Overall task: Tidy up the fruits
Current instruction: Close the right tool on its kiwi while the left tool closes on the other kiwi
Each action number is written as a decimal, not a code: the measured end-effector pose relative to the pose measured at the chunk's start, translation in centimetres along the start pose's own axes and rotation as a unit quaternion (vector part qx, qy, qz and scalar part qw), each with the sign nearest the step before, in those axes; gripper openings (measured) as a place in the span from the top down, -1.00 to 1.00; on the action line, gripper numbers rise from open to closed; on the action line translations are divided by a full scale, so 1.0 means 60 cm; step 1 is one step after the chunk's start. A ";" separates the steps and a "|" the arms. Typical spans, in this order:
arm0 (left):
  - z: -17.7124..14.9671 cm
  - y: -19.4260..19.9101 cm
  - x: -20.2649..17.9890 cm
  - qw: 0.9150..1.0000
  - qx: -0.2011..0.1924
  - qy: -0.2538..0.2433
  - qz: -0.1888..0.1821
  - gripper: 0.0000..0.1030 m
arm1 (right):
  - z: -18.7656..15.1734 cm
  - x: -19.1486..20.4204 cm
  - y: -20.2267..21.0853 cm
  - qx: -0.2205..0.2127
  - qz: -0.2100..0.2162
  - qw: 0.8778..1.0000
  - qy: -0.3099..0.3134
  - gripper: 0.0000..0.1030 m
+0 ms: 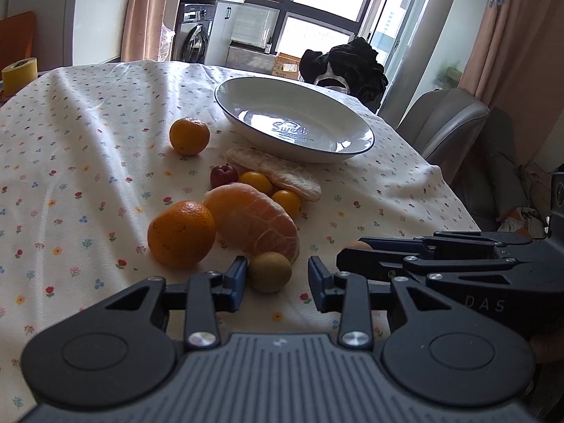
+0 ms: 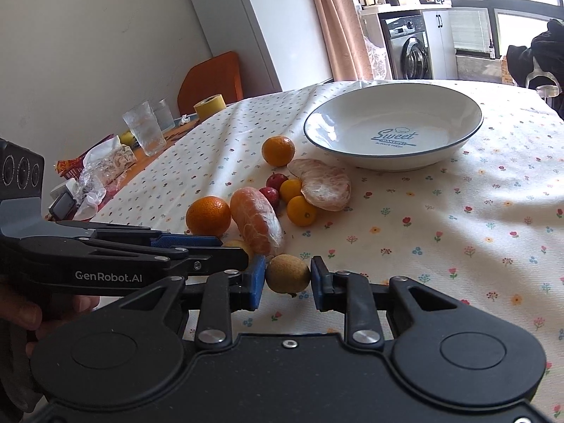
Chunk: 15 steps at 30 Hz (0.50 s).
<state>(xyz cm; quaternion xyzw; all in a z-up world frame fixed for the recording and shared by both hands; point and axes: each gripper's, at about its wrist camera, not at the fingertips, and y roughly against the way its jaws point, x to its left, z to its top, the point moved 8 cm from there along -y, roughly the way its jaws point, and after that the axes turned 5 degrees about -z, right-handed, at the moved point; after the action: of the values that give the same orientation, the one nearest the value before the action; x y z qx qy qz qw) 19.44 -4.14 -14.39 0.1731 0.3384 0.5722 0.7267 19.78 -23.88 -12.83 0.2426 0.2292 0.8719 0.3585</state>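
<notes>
A white plate (image 1: 246,98) (image 2: 352,116) stands on the flowered tablecloth. In front of it lie two oranges (image 1: 181,234) (image 1: 189,135), a peeled orange (image 1: 253,222), a peeled pale segment (image 1: 275,172), small red fruit (image 1: 224,175) and small yellow fruits (image 1: 255,181). My left gripper (image 1: 276,275) has a small brown fruit (image 1: 269,271) between its pads; the left pad touches it, and a gap shows at the right pad. My right gripper (image 2: 287,278) is shut on a second small brown fruit (image 2: 287,274) that rests on the cloth. The two grippers sit side by side, almost touching.
Two glasses (image 2: 144,127), a yellow tape roll (image 2: 209,105) and crumpled wrappers (image 2: 102,165) crowd the table's left end. A grey chair (image 1: 447,120) stands past the right table edge, with dark clothing (image 1: 352,63) behind the plate.
</notes>
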 end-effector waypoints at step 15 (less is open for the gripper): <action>0.041 0.029 -0.025 0.999 -0.034 -0.016 0.004 0.51 | 0.018 -0.031 0.004 -0.018 -0.003 1.000 -0.013 0.50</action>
<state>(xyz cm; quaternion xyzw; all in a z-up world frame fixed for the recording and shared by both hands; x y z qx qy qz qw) 19.72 -4.72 -11.10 0.1589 0.3068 0.5835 0.7349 21.46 -25.18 -12.33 0.2465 0.2096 0.8718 0.3679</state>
